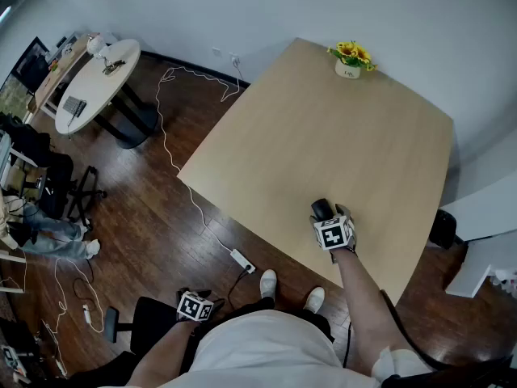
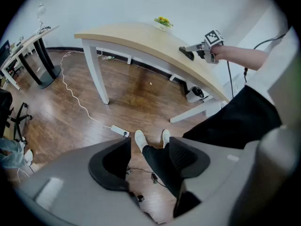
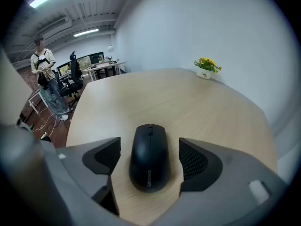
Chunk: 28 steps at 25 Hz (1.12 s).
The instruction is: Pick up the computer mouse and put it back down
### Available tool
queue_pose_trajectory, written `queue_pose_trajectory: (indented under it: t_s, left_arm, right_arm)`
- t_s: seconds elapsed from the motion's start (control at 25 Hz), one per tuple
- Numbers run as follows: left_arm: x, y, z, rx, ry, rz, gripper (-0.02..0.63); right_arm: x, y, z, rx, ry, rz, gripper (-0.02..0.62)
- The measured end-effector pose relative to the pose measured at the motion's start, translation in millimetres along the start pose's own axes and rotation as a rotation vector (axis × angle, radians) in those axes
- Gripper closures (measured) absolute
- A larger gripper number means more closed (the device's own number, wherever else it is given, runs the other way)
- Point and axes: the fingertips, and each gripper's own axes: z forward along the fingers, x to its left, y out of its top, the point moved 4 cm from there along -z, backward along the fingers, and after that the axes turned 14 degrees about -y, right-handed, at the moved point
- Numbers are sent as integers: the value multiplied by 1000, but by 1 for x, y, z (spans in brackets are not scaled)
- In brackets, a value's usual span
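A black computer mouse [image 3: 149, 157] lies flat on the light wooden table [image 1: 323, 128] near its front edge, also seen as mouse [image 1: 321, 209]. My right gripper [image 3: 148, 147] straddles it from behind. Its jaws stand on either side of the mouse with a narrow gap of table showing on each side, so the pads are not pressing. In the head view the right gripper [image 1: 324, 215] sits just behind the mouse. My left gripper [image 2: 149, 157] is open and empty, hanging low beside my lap over the wooden floor, away from the table; in the head view that left gripper [image 1: 196, 306] sits at the bottom.
A small pot of yellow flowers [image 1: 350, 59] stands at the table's far edge. On the floor lie a white power strip [image 1: 241, 259] and its cable. A white round table [image 1: 101, 79] and office chairs stand at the left. A person [image 3: 43, 69] stands far off.
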Motion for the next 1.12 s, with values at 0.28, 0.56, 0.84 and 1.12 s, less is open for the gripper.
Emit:
queue_pose_trajectory:
  t_s: [0.28,0.56,0.84,1.12]
  left_arm:
    - [-2,-10,-5,19,3,-18,367]
    - [-10,46,27,-30,-42,82,365]
    - [-84,130,39,-142,-150,326,362]
    - [-138,160,34,-231,-186,415,350]
  right_arm:
    - [-2,-22,16,61,53,41,308]
    - [-28,2,-105,-77,104,64,310]
    - [-75,-8,-293,-221,41,68,310]
    - [-120,-43,-383,-282,-51,136,310]
